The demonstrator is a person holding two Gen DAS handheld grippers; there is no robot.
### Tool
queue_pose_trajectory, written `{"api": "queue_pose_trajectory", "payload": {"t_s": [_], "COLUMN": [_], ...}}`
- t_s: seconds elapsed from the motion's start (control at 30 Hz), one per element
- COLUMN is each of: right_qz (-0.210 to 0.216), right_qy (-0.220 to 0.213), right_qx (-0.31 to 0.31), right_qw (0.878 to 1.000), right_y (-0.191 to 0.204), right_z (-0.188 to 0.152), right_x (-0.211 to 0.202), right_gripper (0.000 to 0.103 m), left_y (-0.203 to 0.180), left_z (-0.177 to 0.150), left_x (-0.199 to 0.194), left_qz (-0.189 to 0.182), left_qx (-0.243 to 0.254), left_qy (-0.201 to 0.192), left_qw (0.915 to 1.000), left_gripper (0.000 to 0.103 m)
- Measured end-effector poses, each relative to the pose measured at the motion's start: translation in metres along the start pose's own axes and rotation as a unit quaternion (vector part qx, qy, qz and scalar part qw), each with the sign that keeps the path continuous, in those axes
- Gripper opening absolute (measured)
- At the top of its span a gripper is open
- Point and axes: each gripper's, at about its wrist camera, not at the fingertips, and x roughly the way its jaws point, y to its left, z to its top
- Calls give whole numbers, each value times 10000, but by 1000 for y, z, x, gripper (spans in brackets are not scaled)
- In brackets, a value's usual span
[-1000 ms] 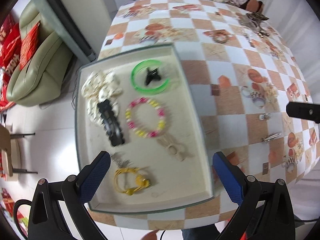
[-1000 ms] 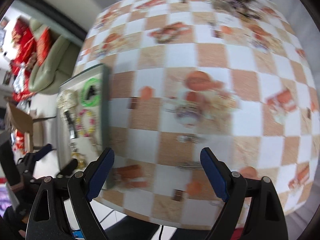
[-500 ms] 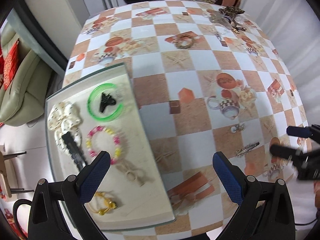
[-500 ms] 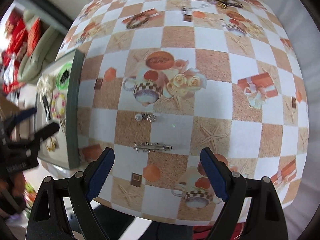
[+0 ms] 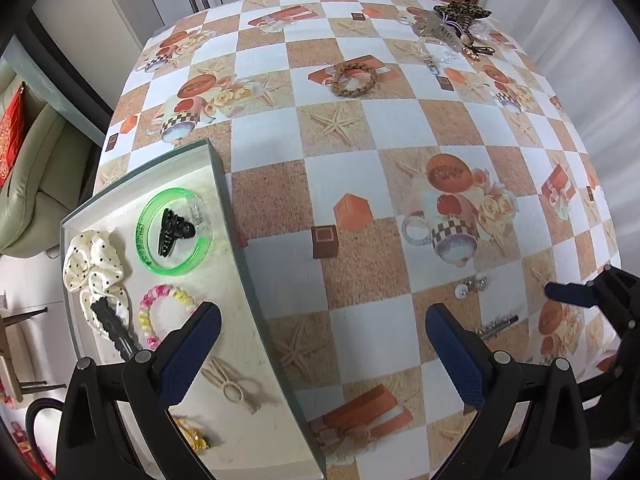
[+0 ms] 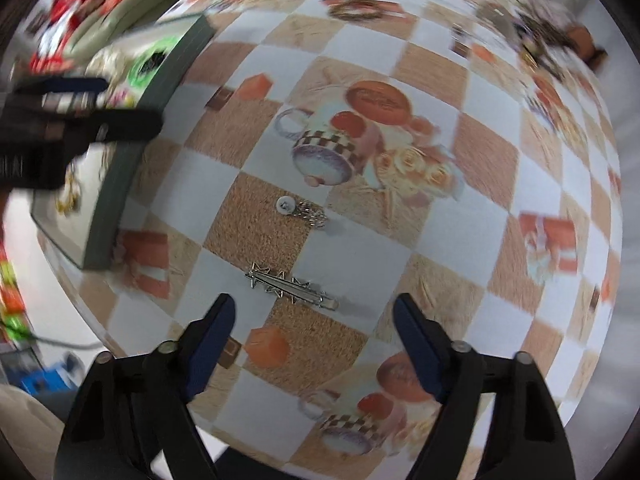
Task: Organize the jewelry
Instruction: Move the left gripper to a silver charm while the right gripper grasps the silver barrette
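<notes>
A silver star hair clip [image 6: 292,286] lies on the checked tablecloth, just ahead of my right gripper [image 6: 315,305]. Its jaws are closing from either side of the clip's near end, and the pads do not touch it. A pearl earring with a chain [image 6: 300,208] lies a little farther off. My left gripper [image 5: 322,316] stands open and empty over the tray's right rim [image 5: 236,216]. In the tray lie a green bangle [image 5: 146,240], a black claw clip [image 5: 174,230], a dotted scrunchie [image 5: 90,264] and a bead bracelet [image 5: 160,294]. The right gripper [image 5: 580,300] shows at the left view's right edge.
A braided ring [image 5: 354,80] lies mid-table, and a pile of jewelry [image 5: 452,26] sits at the far right corner. The table's near edge runs just under both grippers. A green sofa [image 5: 32,184] stands beyond the table's left side. The left gripper [image 6: 80,112] shows blurred by the tray.
My left gripper has slid right, from over the tray to its right rim. My right gripper has sunk toward the silver clip, rolled, and its jaws have narrowed.
</notes>
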Motion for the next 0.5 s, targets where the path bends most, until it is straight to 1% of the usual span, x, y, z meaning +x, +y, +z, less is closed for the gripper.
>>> {"api": "queue_pose_trajectory", "payload": {"t_s": [0.17, 0.23, 0.37, 0.4, 0.47, 0.5], "right_qz": [-180, -220, -238, -221, -198, -181], "right_qy": [-24, -32, -189, -207, -251, -264], "right_qx": [-652, -824, -1021, -1022, -962, -905], "right_qw": [9977, 9963, 9943, 9943, 9948, 9954], "right_y": [16, 21, 27, 27, 26, 24], "right_z": [2, 2, 1, 0, -1, -2], "right_x": [17, 24, 26, 26, 25, 24], "right_gripper": [63, 54, 53, 51, 42, 33], "left_y": [1, 0, -4, -6, -10, -12], "left_z": [2, 1, -3, -4, -5, -5], "left_x": [8, 11, 16, 17, 20, 21], "left_qz": [37, 36, 12, 1, -16, -22], "left_qx": [-100, -130, -97, -83, -63, -58], "left_qy": [52, 85, 137, 149, 181, 198], "left_qw": [9999, 9999, 9999, 9999, 9998, 9998], "left_gripper": [103, 103, 103, 103, 103, 103]}}
